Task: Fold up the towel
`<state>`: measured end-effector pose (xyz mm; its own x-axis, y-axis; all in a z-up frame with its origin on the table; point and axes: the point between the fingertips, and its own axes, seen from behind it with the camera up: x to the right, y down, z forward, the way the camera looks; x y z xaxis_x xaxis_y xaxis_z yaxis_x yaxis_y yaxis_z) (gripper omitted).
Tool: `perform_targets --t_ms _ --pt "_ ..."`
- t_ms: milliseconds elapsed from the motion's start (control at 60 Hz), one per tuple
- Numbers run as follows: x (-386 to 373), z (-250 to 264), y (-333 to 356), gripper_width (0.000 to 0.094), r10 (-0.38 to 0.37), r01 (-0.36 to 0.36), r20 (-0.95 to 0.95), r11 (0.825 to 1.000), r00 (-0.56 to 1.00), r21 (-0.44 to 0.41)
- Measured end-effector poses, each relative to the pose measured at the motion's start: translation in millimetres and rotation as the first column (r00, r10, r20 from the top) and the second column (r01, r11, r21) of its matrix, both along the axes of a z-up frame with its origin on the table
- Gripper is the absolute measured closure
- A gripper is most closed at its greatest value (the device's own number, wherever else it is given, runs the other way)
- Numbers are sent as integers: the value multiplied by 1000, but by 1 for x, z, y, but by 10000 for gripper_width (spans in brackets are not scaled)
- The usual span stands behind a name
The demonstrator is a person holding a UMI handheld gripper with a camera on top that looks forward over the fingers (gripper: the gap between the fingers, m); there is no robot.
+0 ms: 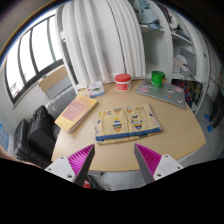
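Tongs [114, 160] hover open before patterned towel [126, 122]; no legible writing.

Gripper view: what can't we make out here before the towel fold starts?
- Patterned towel: print too small to read; layers or fold state unclear.
- Red container and green cup: contents too small to see.
- Clutter at the table's far edge: too small to identify.
- Gripper: jaws open, empty; body below the view.
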<state>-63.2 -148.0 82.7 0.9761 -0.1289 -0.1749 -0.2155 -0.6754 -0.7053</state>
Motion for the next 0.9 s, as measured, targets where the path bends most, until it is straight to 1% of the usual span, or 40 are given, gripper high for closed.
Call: perform_targets --t_ms 83,217,267,333,367,417,433,467,483,500,517,533,550,583,600,667,700,750,800,867,900 --pt "-29 -2 32 120 41 -41 21 999 999 18" --pt "-54 -16 88 151 74 -79 80 995 994 56" --pt "-60 -27 108 174 82 -88 99 995 992 57" --pt "-67 -48 129 220 104 -108 117 994 988 30" --pt "-71 -60 137 298 132 -134 124 991 983 9" --pt "-67 -75 146 474 159 -159 153 987 975 -14" --pt "-63 -82 147 519 162 -160 168 987 972 -24" --pt "-53 -98 144 595 164 -154 199 986 966 -64" --pt "-54 -103 142 602 174 -159 203 983 964 -88" --pt "-55 -96 151 630 165 -161 198 986 966 -39" --pt "-53 -98 152 680 162 -160 202 987 966 -26" --pt "-52 -104 149 713 163 -159 207 987 965 -40" --pt "-51 -99 149 733 166 -165 210 986 963 -26" --pt "-46 -99 147 855 175 -174 238 984 955 -25" --pt "-43 -99 147 886 177 -178 263 984 948 -20" --pt "-44 -99 147 896 217 -225 336 974 917 -14" --pt "-44 -98 146 914 228 -236 359 972 905 -21" --pt "-47 -99 144 924 238 -237 348 970 907 -47" --pt "-55 -94 143 925 272 -265 302 962 914 -65" --pt "-46 -71 149 926 255 -257 294 966 921 -32" --pt "-46 -64 147 926 234 -242 289 970 929 -6"
